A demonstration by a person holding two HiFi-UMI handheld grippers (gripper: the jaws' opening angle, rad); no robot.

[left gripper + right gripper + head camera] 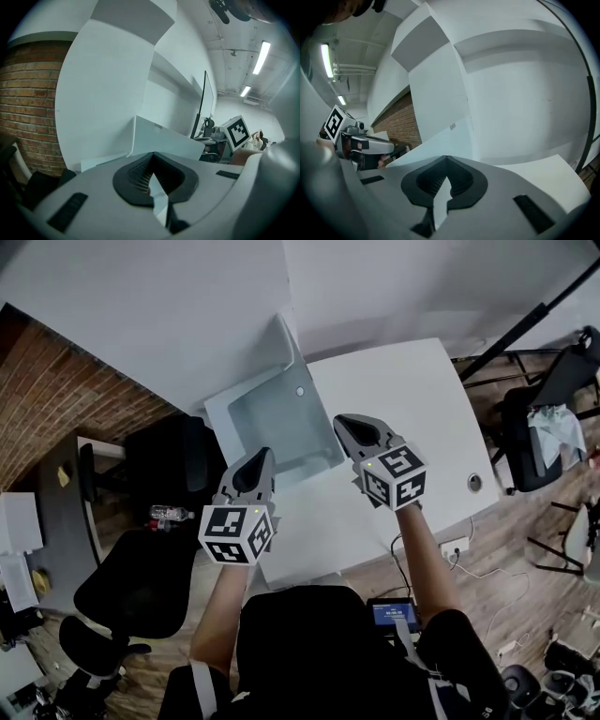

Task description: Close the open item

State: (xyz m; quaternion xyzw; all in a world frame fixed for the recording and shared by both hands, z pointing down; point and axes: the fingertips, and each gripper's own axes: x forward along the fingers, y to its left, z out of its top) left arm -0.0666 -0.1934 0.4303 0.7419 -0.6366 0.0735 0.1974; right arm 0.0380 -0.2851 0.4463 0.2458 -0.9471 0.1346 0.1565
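Note:
A white drawer (274, 418) stands pulled out from the left side of the white desk (412, 418), and its pale inside looks empty. My left gripper (255, 458) hovers at the drawer's near edge, shut with nothing in it. Just past the drawer's near right corner, my right gripper (345, 421) is over the desk top, also shut and empty. In the left gripper view the jaws meet at the left gripper (152, 155), with the drawer's white panel (164, 138) just beyond. The right gripper view shows the right gripper (446, 159) before the same panel (440, 138).
Black office chairs (141, 582) stand left of the desk below a brick wall (66, 399), with a water bottle (169, 515) between them. Another chair (544, 427) and stand legs are at the right. A power strip (455, 545) with a cable lies on the wooden floor.

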